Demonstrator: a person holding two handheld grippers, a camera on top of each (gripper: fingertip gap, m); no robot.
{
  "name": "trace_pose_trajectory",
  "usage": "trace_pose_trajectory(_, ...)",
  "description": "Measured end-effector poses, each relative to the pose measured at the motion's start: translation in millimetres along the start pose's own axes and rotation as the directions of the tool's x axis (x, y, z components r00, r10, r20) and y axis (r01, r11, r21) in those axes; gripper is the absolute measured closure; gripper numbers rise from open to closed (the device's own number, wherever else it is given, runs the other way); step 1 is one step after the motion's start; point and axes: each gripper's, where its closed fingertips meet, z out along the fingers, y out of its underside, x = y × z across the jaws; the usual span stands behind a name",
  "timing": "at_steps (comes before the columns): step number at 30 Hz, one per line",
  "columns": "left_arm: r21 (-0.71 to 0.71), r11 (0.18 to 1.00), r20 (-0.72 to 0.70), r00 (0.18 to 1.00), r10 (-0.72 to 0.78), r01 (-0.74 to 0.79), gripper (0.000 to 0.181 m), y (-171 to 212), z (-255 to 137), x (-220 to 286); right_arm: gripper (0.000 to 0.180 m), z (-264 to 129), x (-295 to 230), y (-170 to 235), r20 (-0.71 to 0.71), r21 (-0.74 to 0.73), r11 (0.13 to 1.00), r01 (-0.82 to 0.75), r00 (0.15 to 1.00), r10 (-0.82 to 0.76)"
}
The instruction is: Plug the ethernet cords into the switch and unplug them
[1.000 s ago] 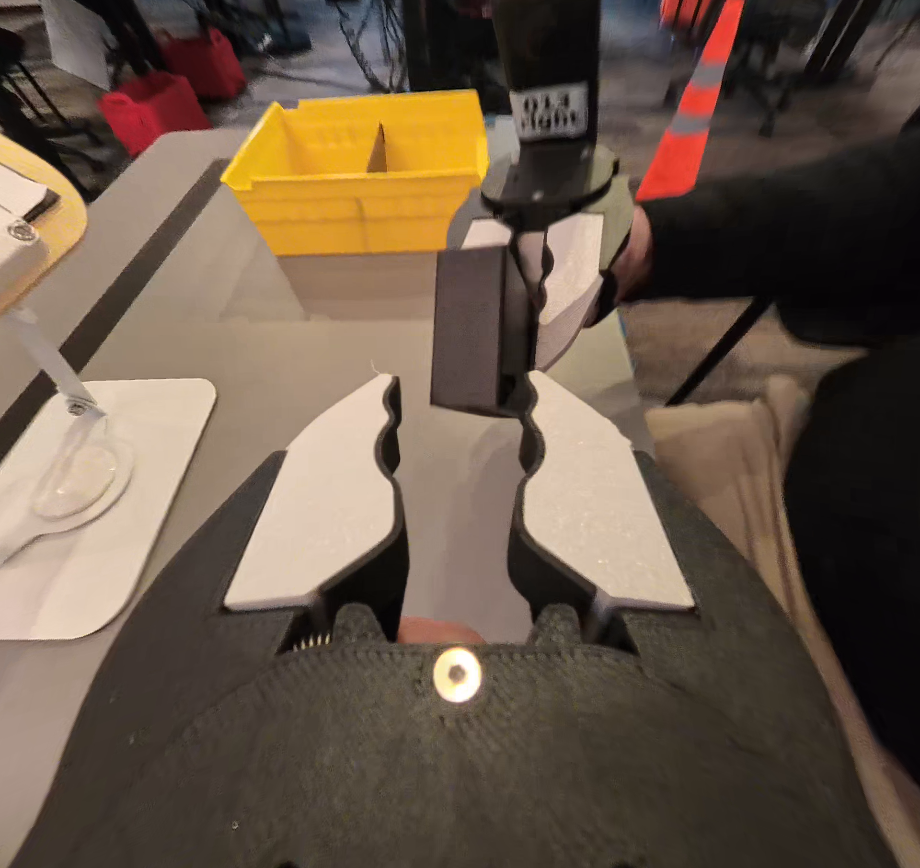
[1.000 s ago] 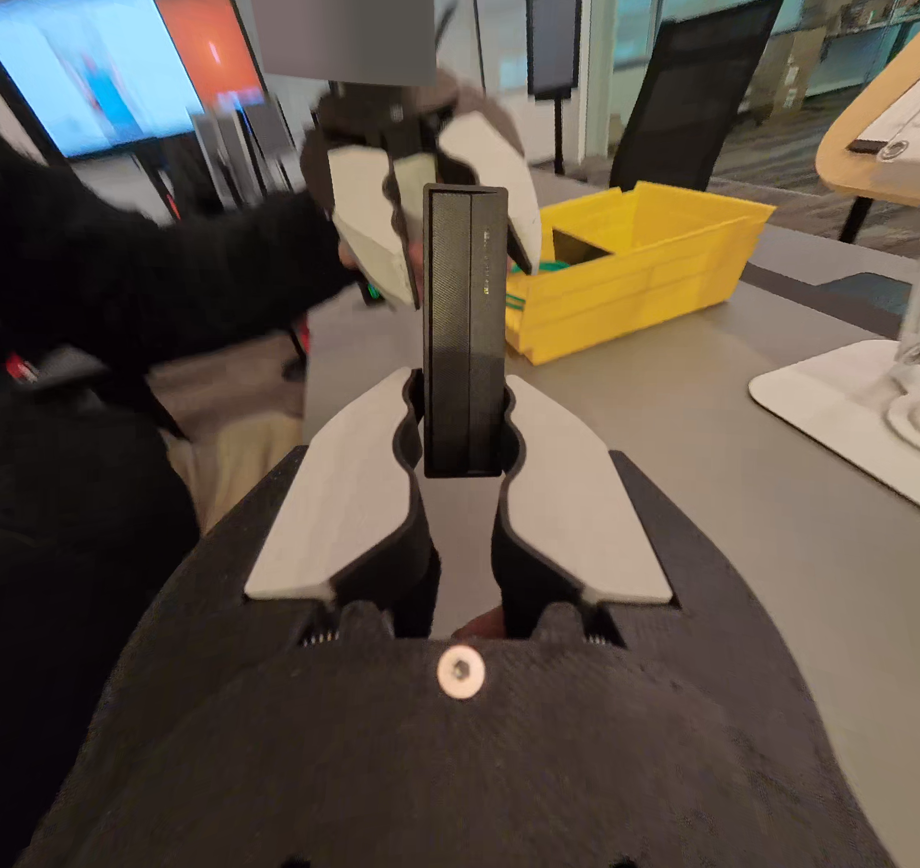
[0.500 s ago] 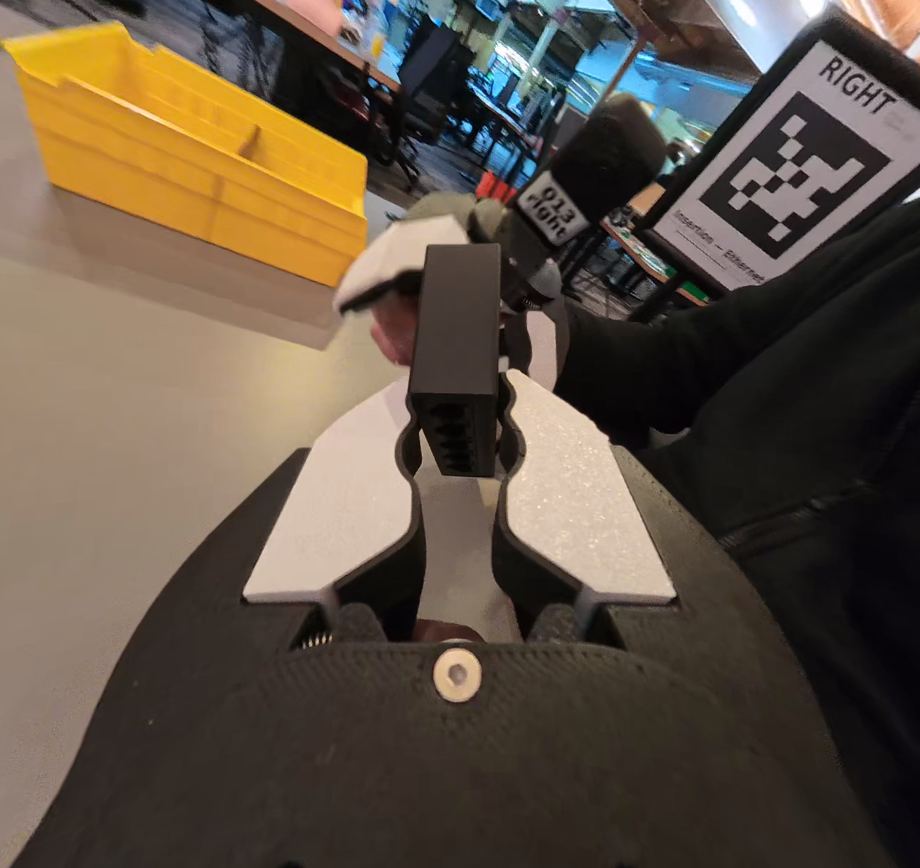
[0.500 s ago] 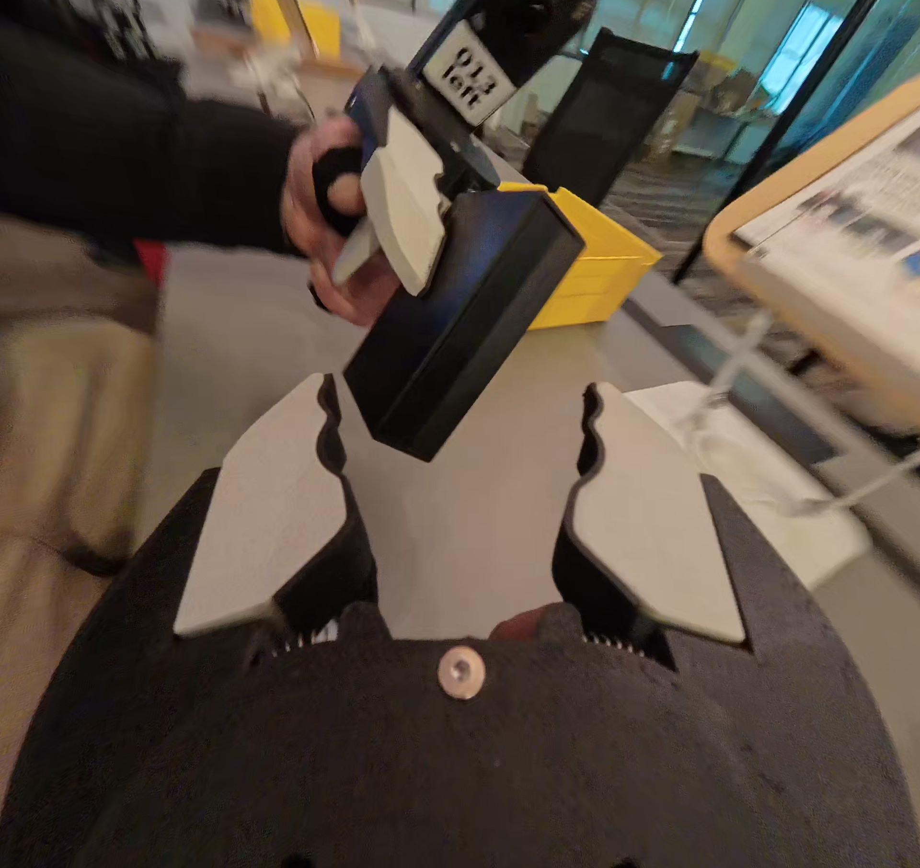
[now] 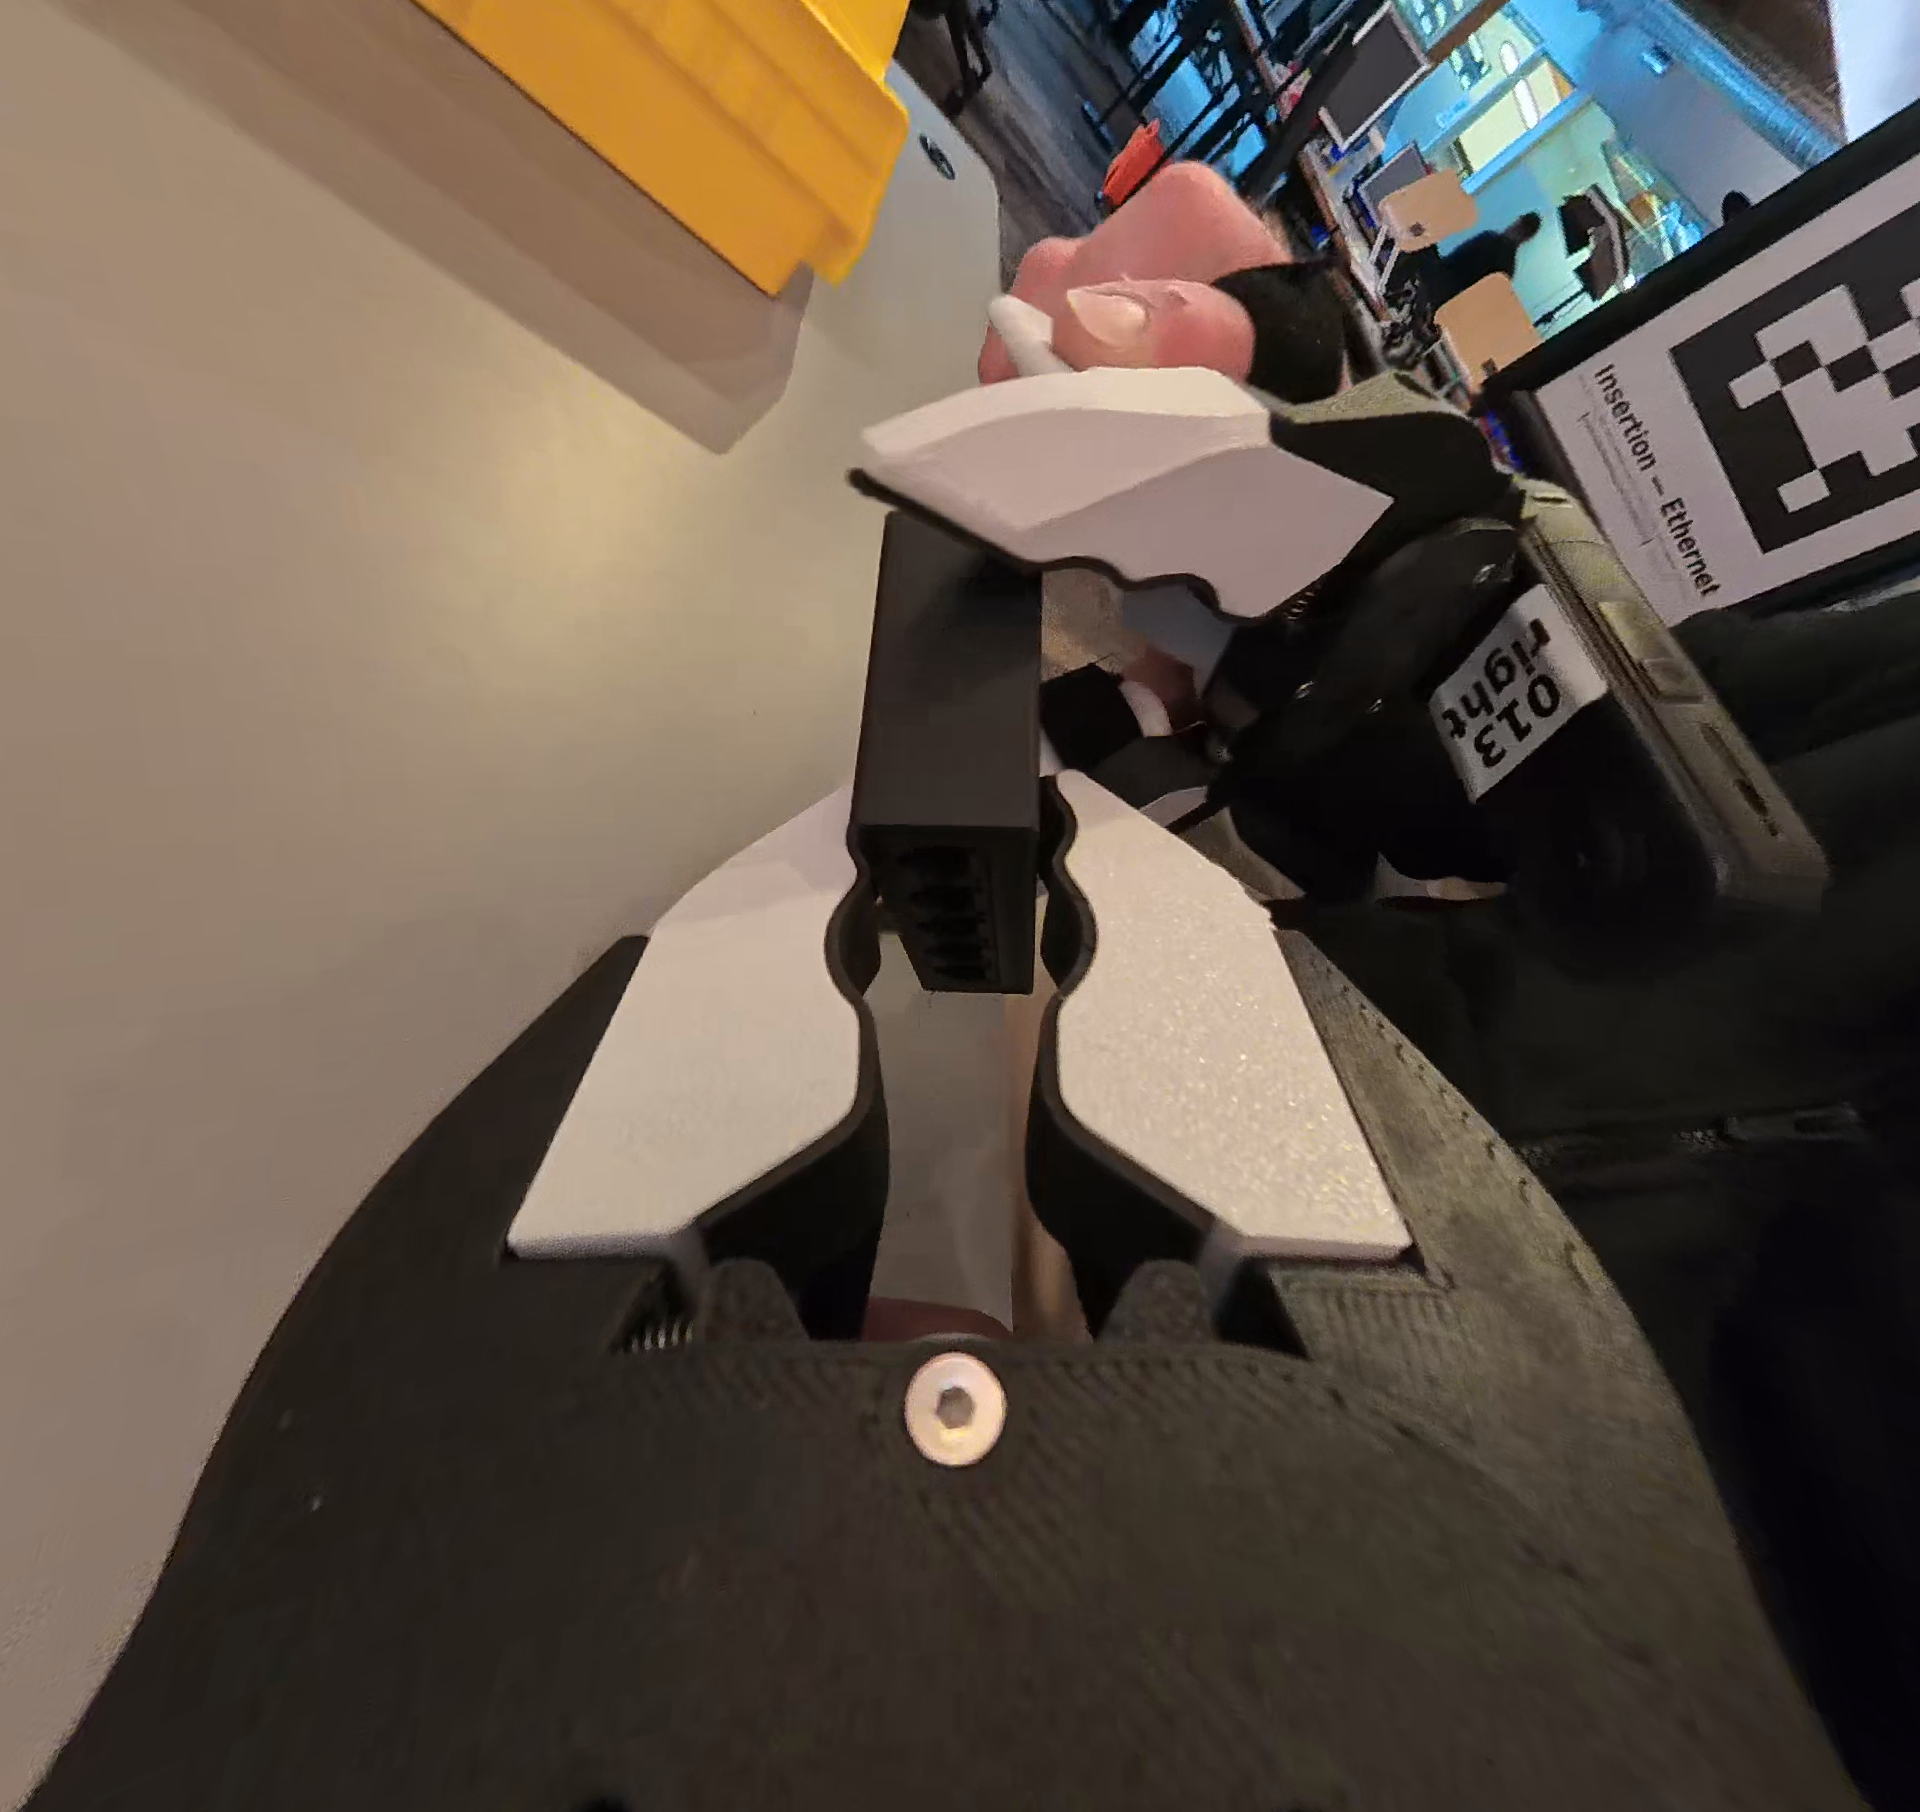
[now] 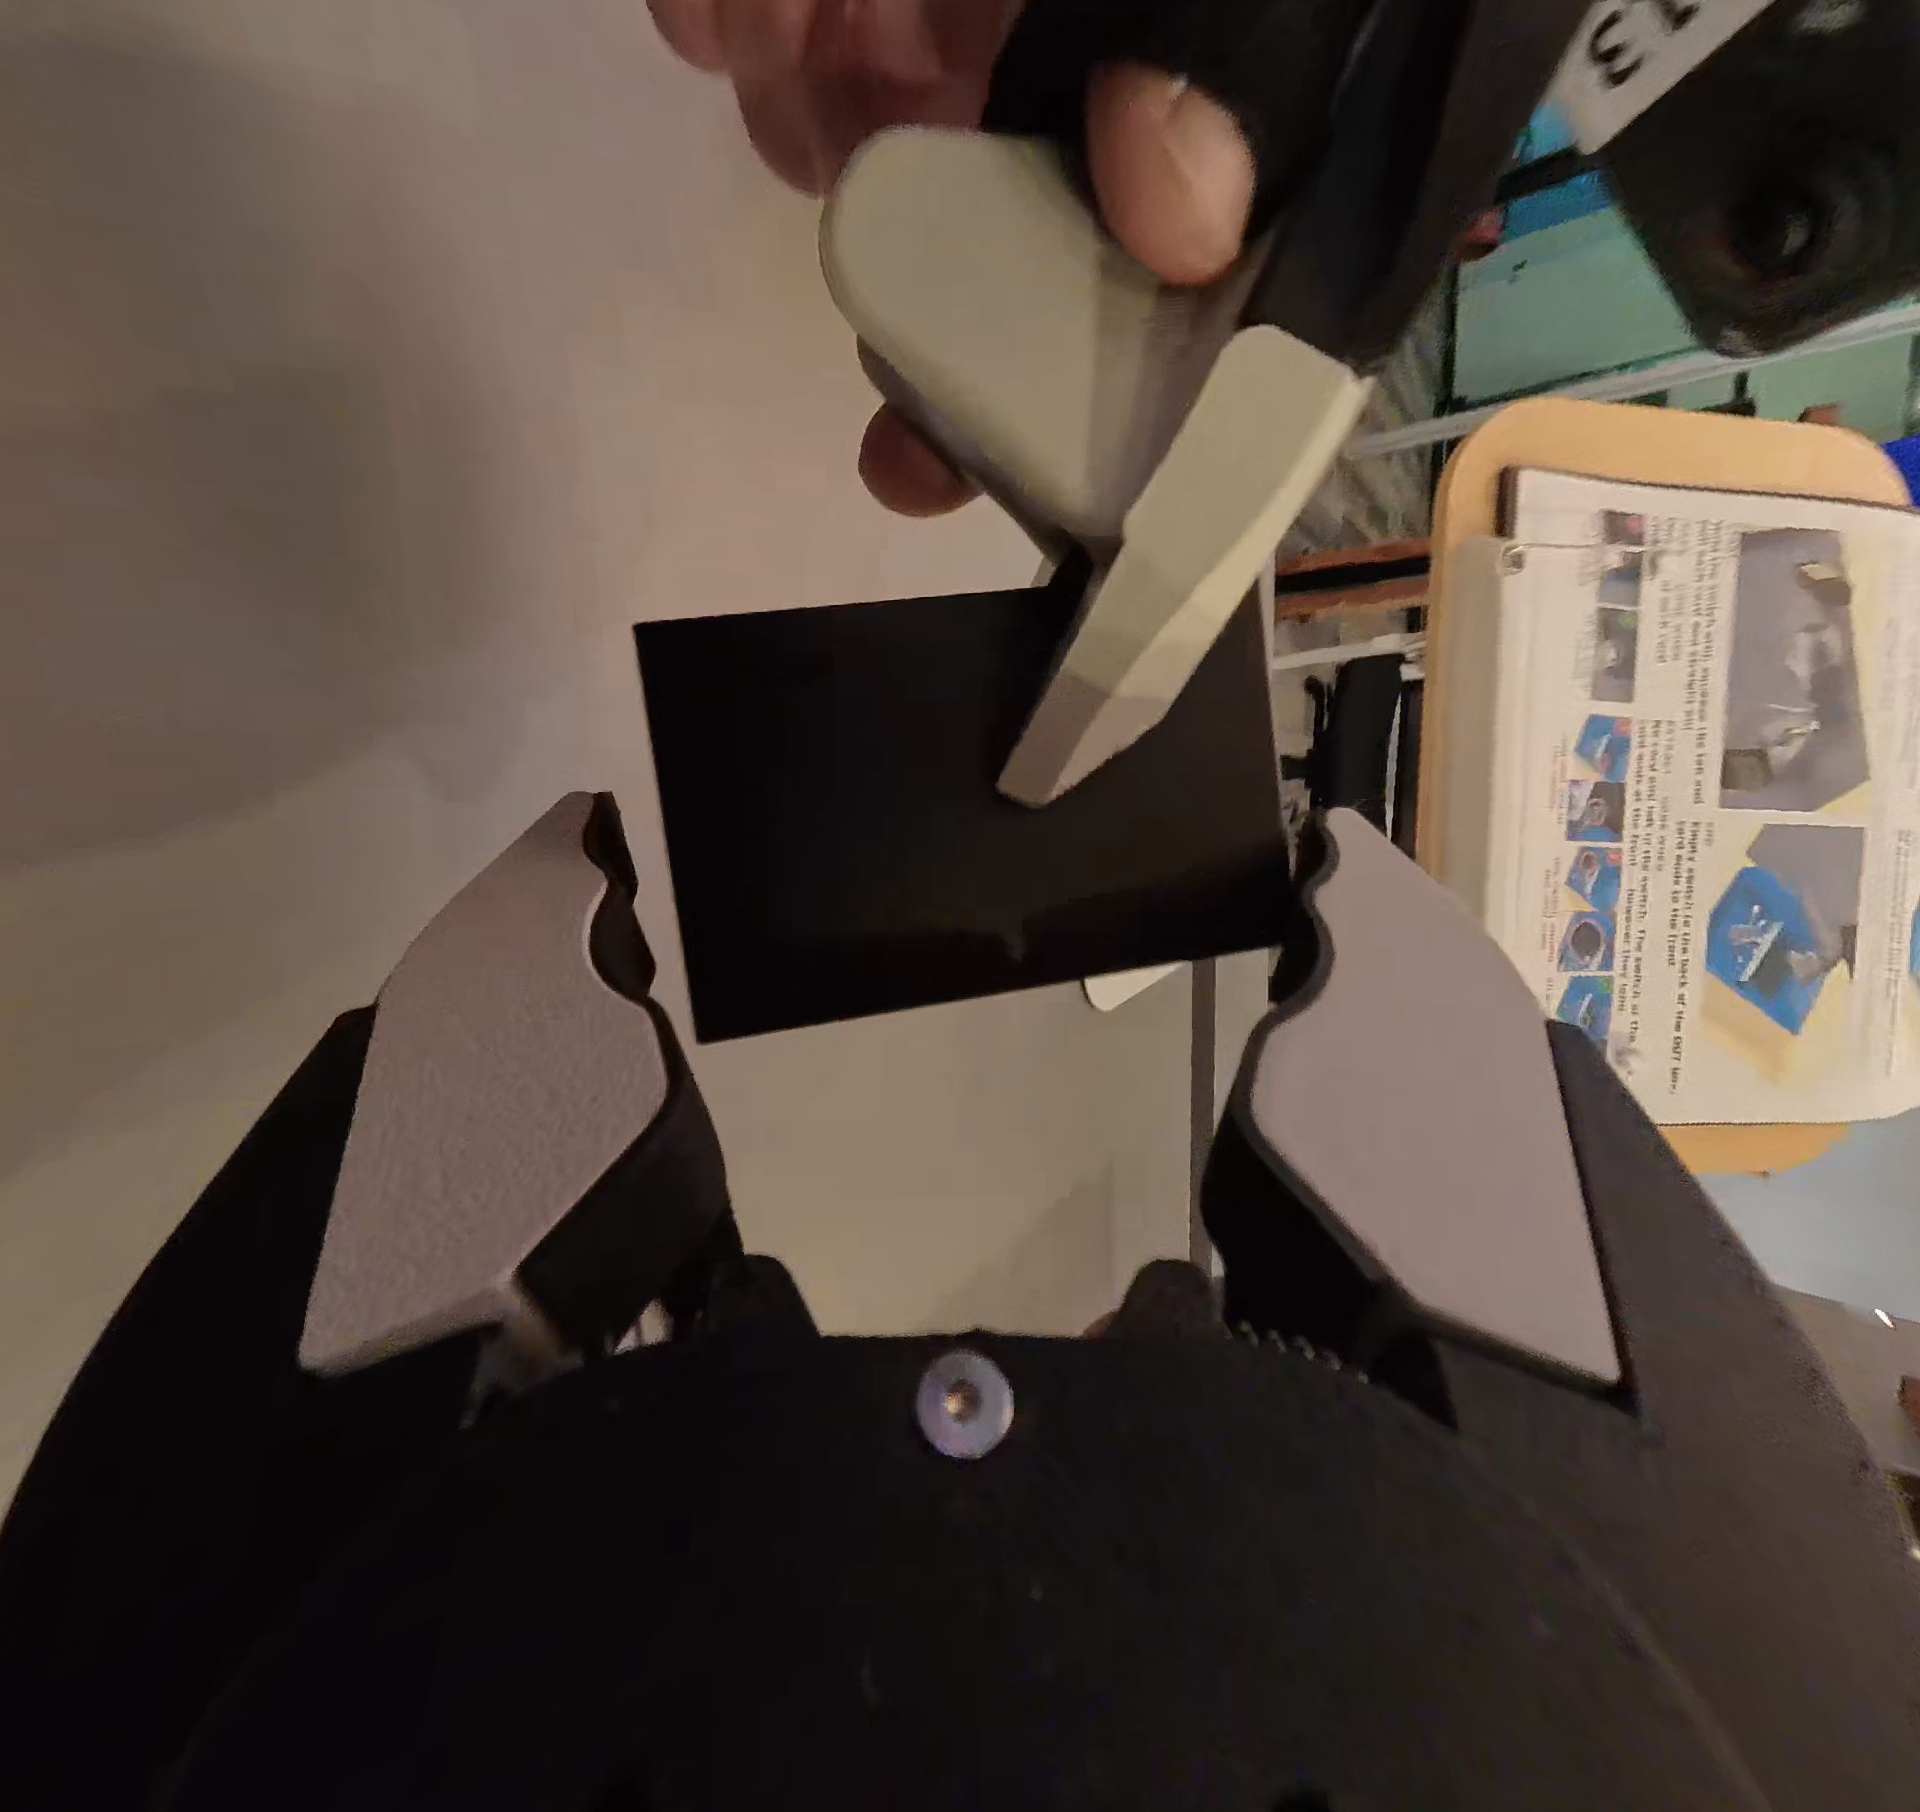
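Observation:
The switch [image 5: 951, 682] is a small black box with a row of ports on the end facing the left wrist camera. My left gripper [image 5: 951, 827] is shut on it and holds it in the air above the grey table [image 5: 312, 619]. In the right wrist view the switch [image 6: 883, 827] shows its flat side, with a left gripper finger [image 6: 1143, 619] pressed on it. My right gripper [image 6: 961, 817] is wide open, its fingertips on either side of the switch and apart from it. One right gripper finger [image 5: 1091, 484] lies over the switch's far end. No ethernet cords are in view.
A yellow bin [image 5: 665, 27] stands on the table beyond the switch. A sign board with a black-and-white marker [image 5: 1766, 412] is at the right. A printed sheet [image 6: 1714, 775] lies on a wooden table at the right. A person's hands hold both grippers. Only a small space, under 4 cm, lies between the two pairs of fingers.
A second ago the right gripper held the switch and the left was open. The left has since shut on it, and the right has let go and opened wide. Both views have rolled.

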Motion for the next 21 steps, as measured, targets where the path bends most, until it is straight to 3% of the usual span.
trace_pose_trajectory(5,-0.051,0.999,0.045,0.999,-0.008,0.01,0.154,9.8,8.5,-6.6,0.058,11.5,-12.0,9.3,0.041,-0.062,0.998,0.006,0.999,-0.004)
trace_pose_trajectory(21,0.063,0.997,0.016,0.999,0.033,-0.034,0.146,-10.4,4.9,6.7,0.068,0.3,3.3,-2.4,0.077,0.155,0.941,-0.301,0.953,0.292)
